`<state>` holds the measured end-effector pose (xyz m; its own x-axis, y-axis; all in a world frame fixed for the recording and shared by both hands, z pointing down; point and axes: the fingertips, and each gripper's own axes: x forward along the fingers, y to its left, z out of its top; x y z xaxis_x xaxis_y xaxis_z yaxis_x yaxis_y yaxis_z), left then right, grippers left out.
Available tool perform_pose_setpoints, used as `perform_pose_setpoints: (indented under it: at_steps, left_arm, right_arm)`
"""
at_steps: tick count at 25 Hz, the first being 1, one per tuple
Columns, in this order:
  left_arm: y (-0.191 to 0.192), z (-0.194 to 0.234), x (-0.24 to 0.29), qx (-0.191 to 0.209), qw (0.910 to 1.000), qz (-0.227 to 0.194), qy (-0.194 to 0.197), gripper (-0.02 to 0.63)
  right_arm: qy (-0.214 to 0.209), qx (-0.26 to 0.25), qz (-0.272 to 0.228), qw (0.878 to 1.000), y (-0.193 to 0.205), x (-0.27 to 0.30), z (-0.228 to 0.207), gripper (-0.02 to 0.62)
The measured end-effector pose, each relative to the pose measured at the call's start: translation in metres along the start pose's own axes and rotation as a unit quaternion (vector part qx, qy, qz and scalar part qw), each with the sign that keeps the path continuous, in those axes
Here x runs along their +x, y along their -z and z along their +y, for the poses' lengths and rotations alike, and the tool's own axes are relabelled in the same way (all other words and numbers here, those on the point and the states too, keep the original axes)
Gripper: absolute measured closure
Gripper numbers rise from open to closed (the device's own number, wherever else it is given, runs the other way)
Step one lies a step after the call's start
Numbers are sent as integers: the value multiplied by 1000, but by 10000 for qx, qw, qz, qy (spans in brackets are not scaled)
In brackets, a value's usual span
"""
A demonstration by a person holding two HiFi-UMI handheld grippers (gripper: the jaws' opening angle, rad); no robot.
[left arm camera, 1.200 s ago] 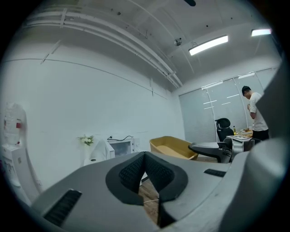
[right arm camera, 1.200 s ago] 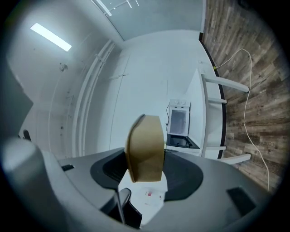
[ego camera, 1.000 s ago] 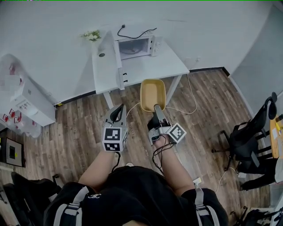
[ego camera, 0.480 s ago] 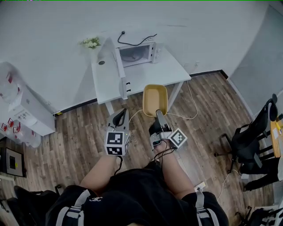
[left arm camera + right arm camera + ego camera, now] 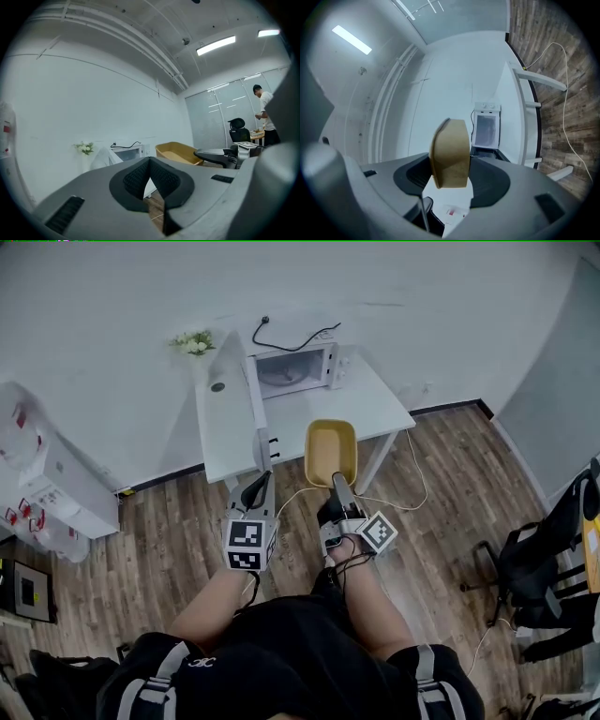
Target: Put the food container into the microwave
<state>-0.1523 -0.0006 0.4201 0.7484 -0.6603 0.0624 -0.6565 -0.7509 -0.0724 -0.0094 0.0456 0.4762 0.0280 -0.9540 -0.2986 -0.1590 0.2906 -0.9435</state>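
A tan, empty food container hangs in the air in front of the white table, held by its near edge in my right gripper, which is shut on it. In the right gripper view the container stands on edge between the jaws. The white microwave sits at the back of the table with its door swung open toward me. My left gripper hovers over the floor left of the container, its jaws shut with nothing in them; the container shows to its right.
A small flower pot stands on the table's far left corner. A black cable runs from the microwave to the wall. White cabinets stand at left, a black office chair at right. A person stands far off.
I have stepped closer to the table, so the table and microwave sit nearer to the grippers. The container stays held in my right gripper; the left stays shut.
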Motion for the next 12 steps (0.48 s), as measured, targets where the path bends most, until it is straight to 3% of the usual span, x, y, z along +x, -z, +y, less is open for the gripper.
perform_pose_setpoints:
  at_steps: [12]
  left_arm:
    - [-18,5,178,60,9996,-55,-257,592]
  right_arm:
    - [40,121,348,9993,-116,128,-71,362]
